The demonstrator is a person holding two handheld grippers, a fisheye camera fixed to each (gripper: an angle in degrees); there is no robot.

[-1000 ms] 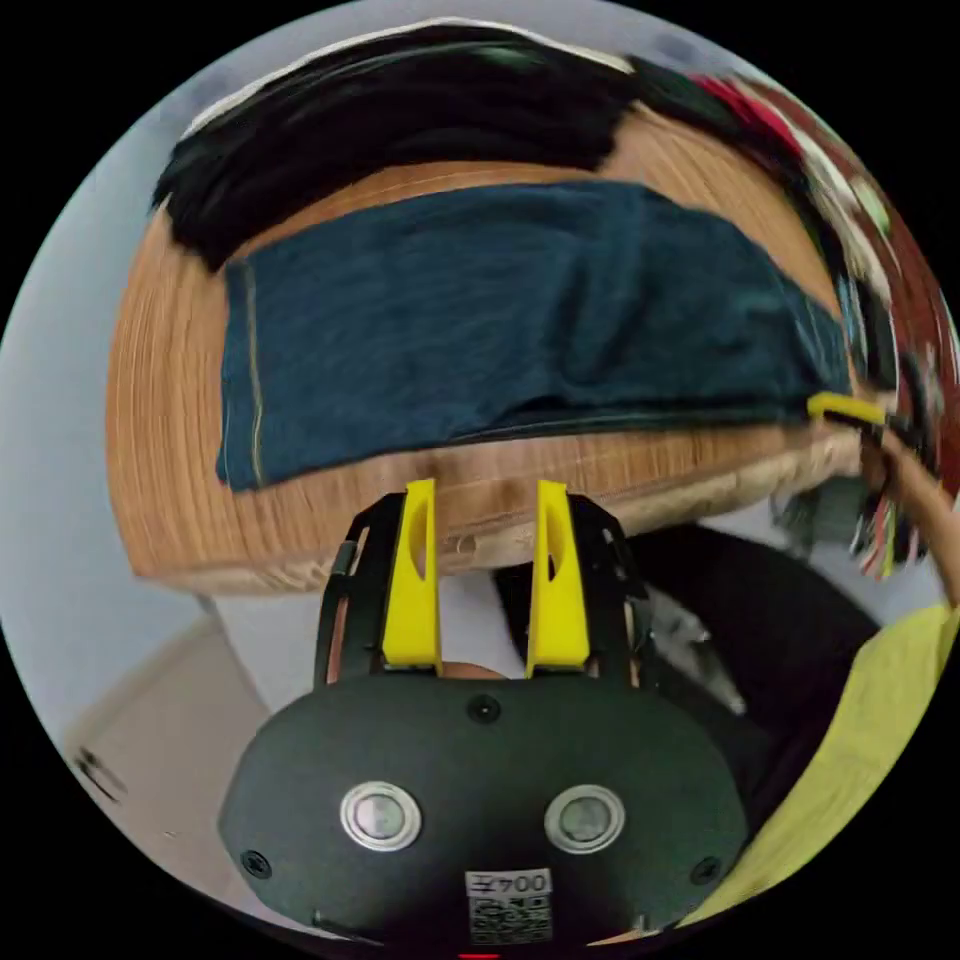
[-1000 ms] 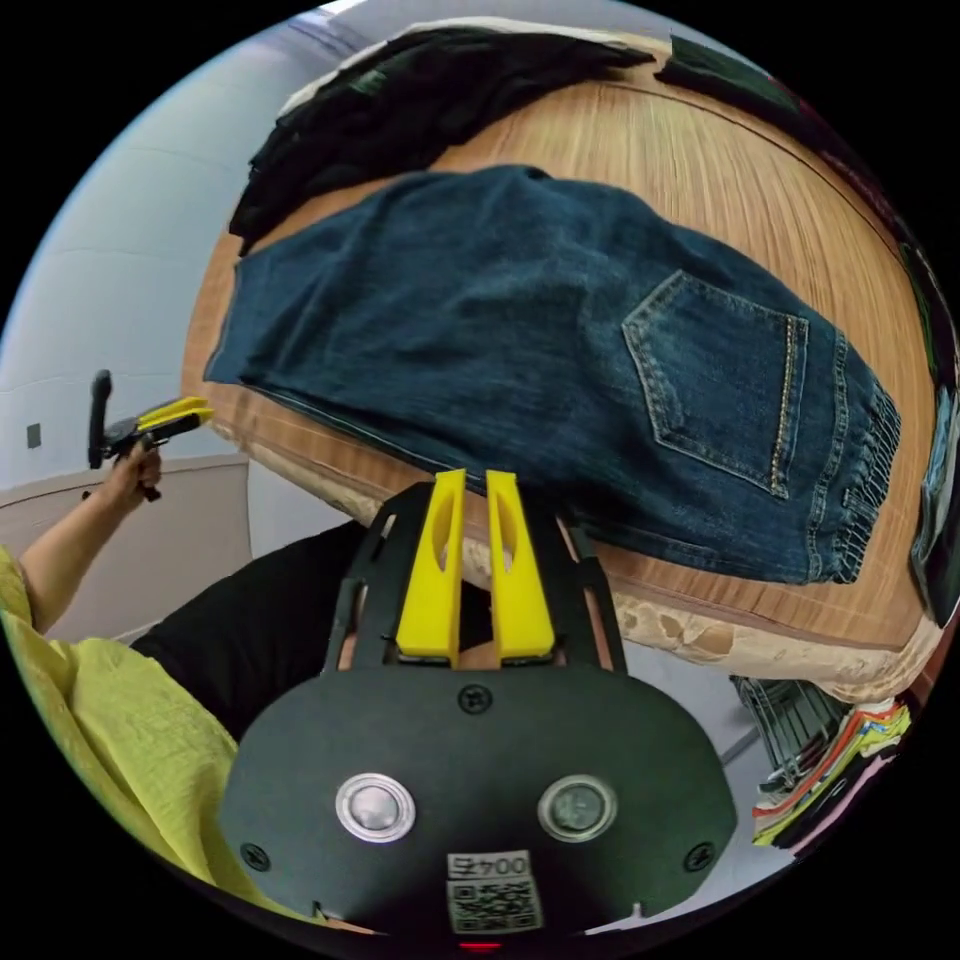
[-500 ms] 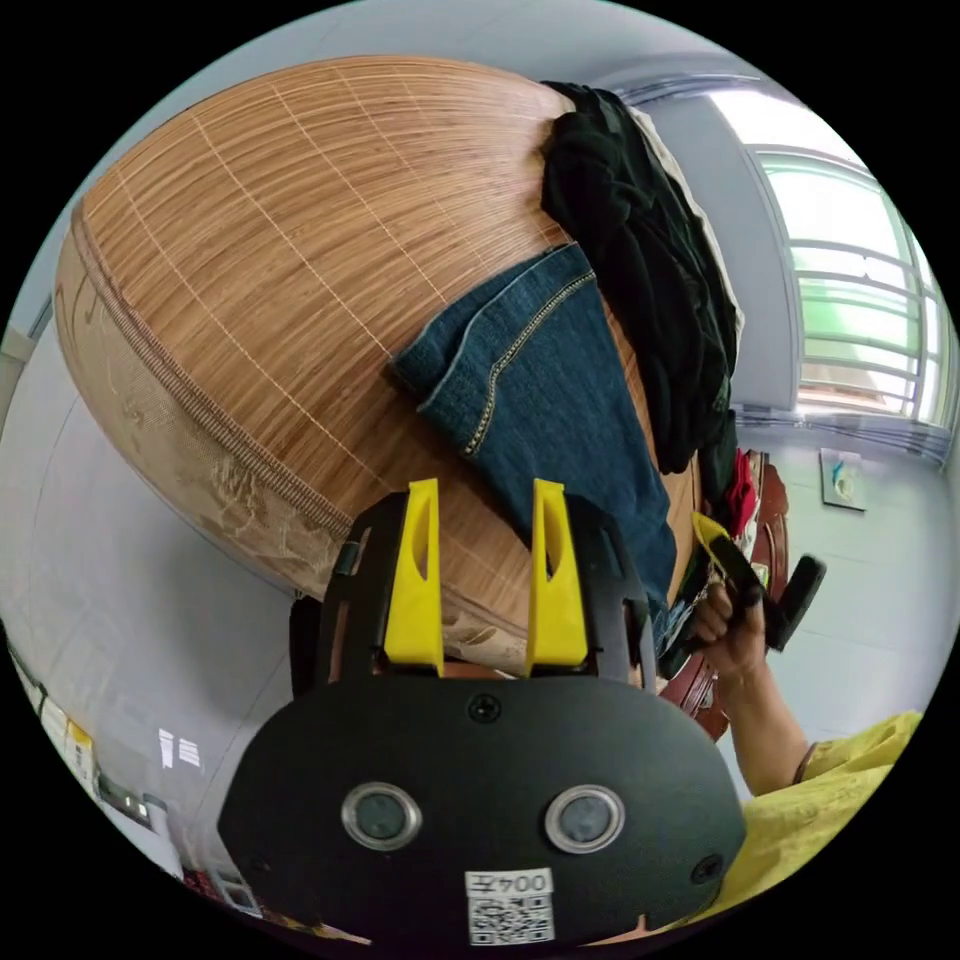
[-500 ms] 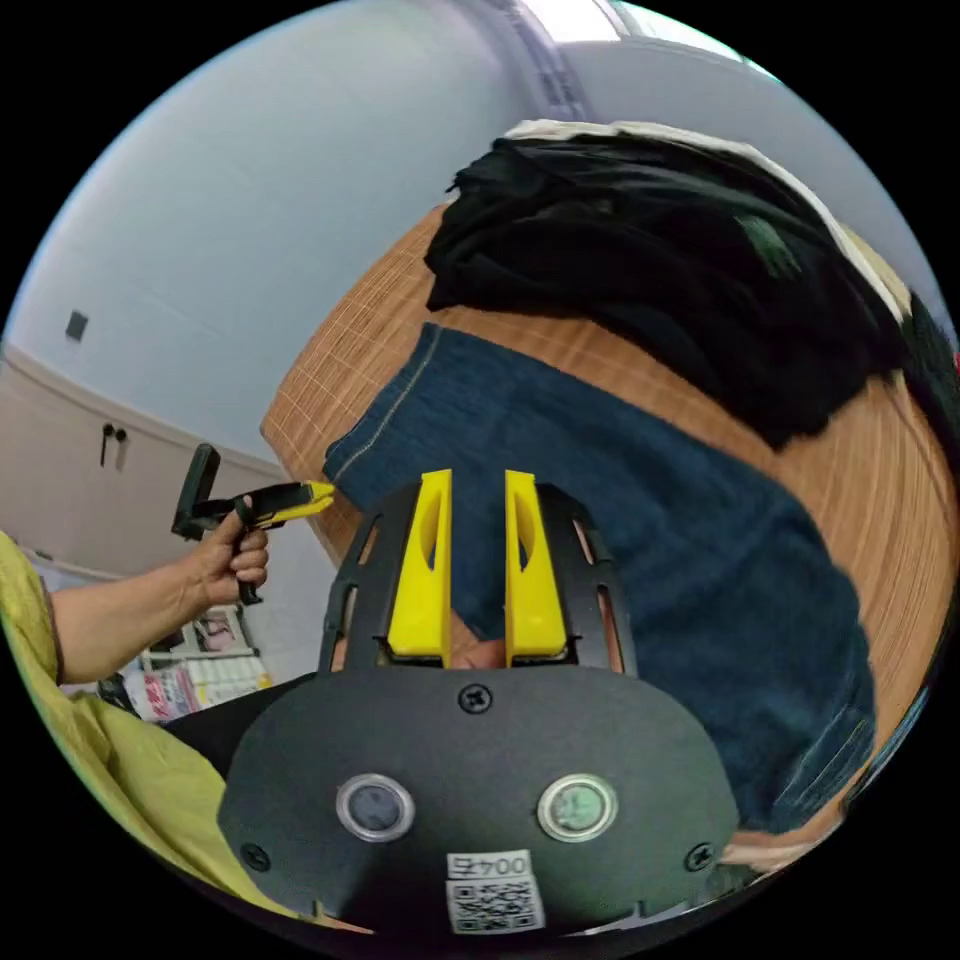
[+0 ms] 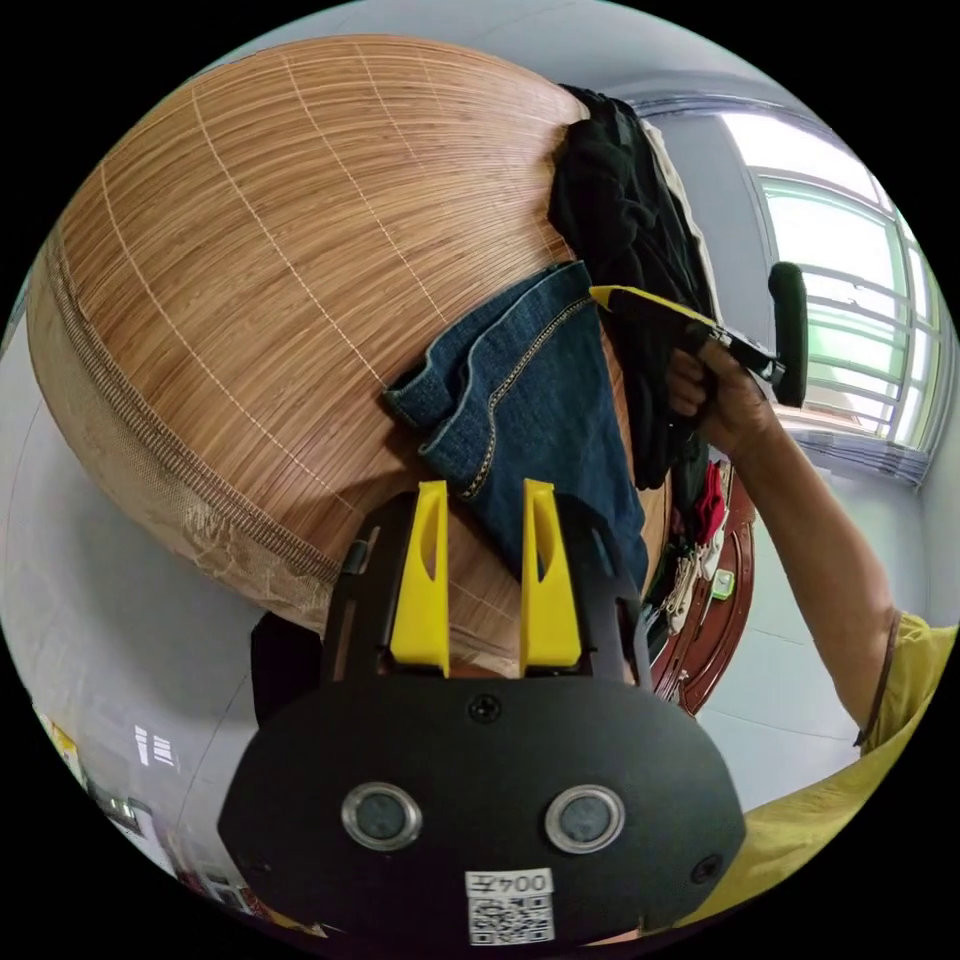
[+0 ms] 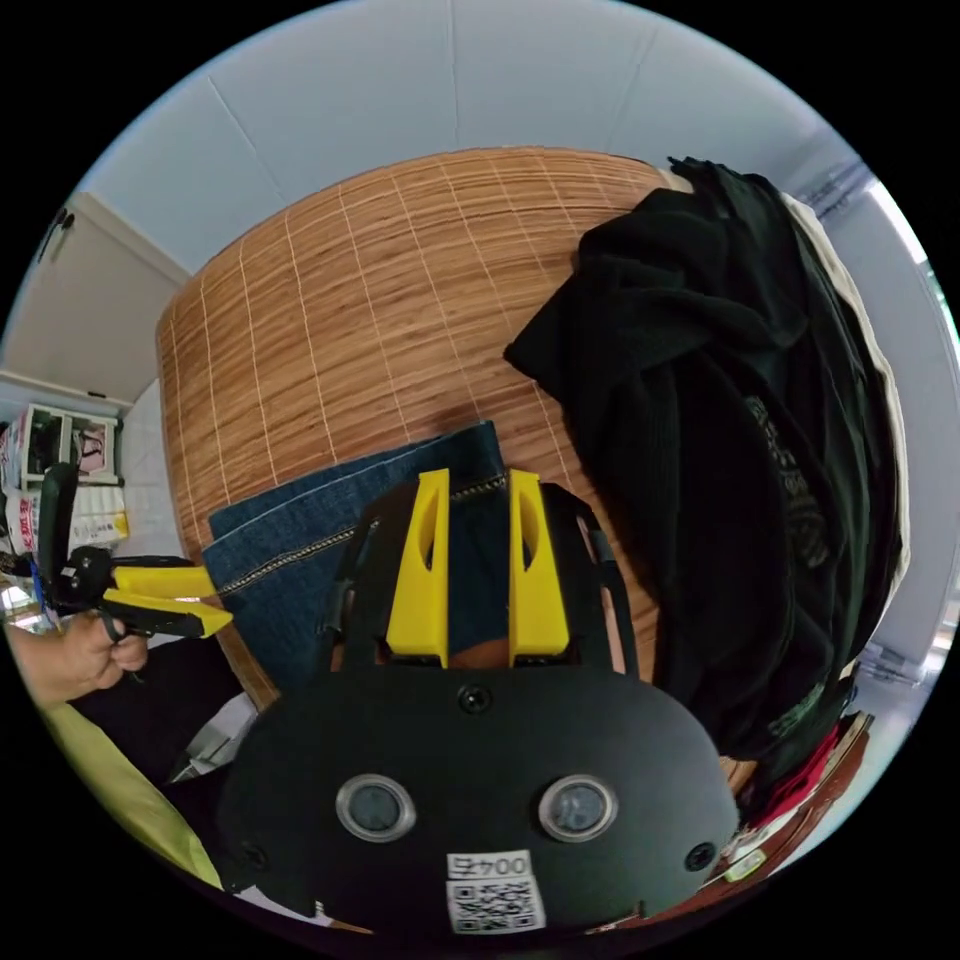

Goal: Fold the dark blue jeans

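So in the left gripper view, a big bamboo-slat mat (image 5: 250, 250) covers the surface the clothes lie on. The dark blue jeans (image 5: 530, 400) lie on it toward the right side, hem end rumpled and partly doubled over, with the gold stitching showing. The left hand-held gripper (image 5: 482, 505) hangs right over that hem edge, jaws parted with a clear gap between them and nothing in them. Just right of the jeans there's a pile of black clothes (image 5: 630, 230), touching or overlapping the denim edge. The right hand-held gripper (image 5: 610, 296) comes in from the right in a hand (image 5: 725, 395), its yellow tip right at the far hem corner; can't tell from here whether it's pinching the fabric. A window (image 5: 850, 300) sits behind that.

In the right gripper view, the left hand-held gripper (image 6: 215, 600) is at the far left, jaws a bit apart, tips right at the denim corner. The dark blue jeans (image 6: 300, 560) sit low in the middle on the mat (image 6: 350, 320). The right hand-held gripper (image 6: 478, 488) has its jaws parted over the hem edge, the denim showing between them, not clamped. The black clothes (image 6: 720, 450) are heaped on the right.
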